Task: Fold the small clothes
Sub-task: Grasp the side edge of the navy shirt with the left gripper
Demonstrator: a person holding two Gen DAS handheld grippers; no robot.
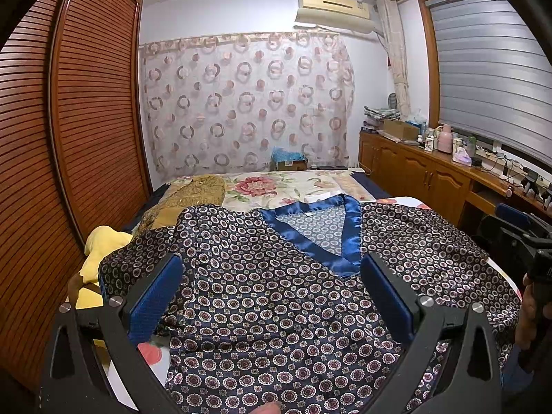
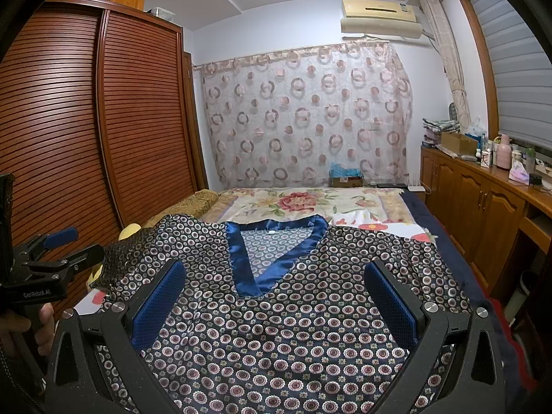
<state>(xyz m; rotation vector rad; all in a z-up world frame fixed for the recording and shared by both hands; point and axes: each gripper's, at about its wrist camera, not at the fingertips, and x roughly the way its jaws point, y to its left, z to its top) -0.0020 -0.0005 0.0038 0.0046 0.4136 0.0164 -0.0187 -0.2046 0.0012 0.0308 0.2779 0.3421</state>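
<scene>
A dark blue patterned satin top [image 1: 276, 293] with a bright blue V-neck band [image 1: 348, 238] lies spread flat on the bed, collar away from me; it also shows in the right wrist view [image 2: 293, 327]. My left gripper [image 1: 272, 269] is open and empty, hovering over the top's left half, its blue pads [image 1: 155, 296] wide apart. My right gripper [image 2: 276, 272] is open and empty over the top just below the V-neck [image 2: 272, 258]. The left gripper shows at the left edge of the right wrist view [image 2: 79, 248], and the right gripper's body at the right edge of the left wrist view [image 1: 517, 241].
A floral bedspread [image 2: 300, 203] covers the bed. A yellow cloth [image 1: 103, 245] and a gold patterned pillow [image 1: 196, 189] lie at the bed's left. A slatted wooden wardrobe [image 1: 69, 138] stands left, a wooden cabinet [image 2: 483, 200] with clutter right.
</scene>
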